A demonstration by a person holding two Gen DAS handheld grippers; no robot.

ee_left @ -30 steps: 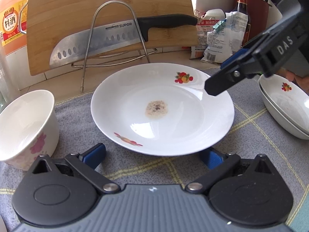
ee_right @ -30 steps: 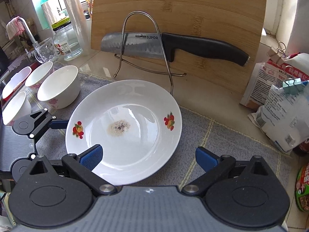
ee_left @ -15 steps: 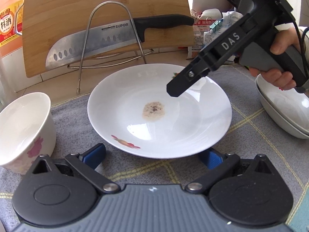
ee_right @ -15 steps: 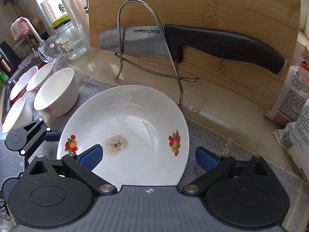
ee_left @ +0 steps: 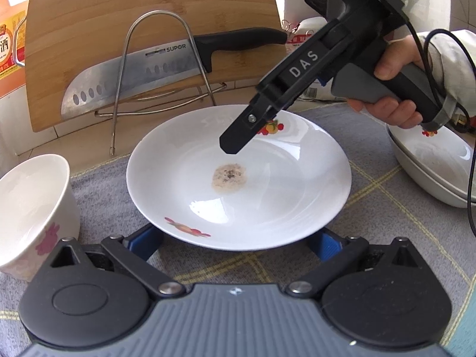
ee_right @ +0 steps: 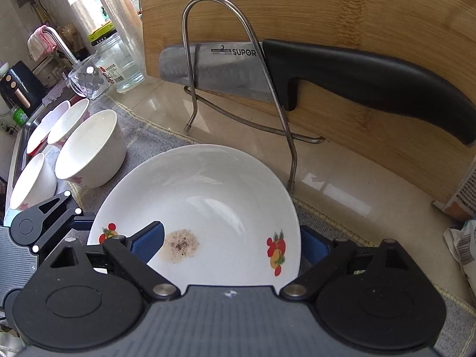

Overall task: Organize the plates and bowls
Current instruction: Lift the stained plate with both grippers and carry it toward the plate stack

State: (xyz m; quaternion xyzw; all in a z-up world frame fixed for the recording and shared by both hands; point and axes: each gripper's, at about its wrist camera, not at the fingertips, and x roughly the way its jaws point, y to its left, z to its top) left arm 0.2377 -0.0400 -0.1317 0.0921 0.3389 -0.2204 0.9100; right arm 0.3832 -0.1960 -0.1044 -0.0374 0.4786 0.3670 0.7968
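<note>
Counter: grey mat [ee_left: 113,190] underneath, frame bottom.
Plate [ee_left: 238,178]: straddled by right gripper [ee_right: 232,245], jaws closing, rim not yet pinched; should be squared.
Left gripper [ee_left: 238,239]: spread apart, nothing held.

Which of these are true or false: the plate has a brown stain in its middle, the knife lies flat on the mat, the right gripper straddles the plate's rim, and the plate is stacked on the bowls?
1. The plate has a brown stain in its middle. True.
2. The knife lies flat on the mat. False: it rests in a wire rack against the cutting board.
3. The right gripper straddles the plate's rim. True: one of its fingers is over the plate, one outside, closing.
4. The plate is stacked on the bowls. False: it sits alone on the mat; bowls stand beside it.
</note>
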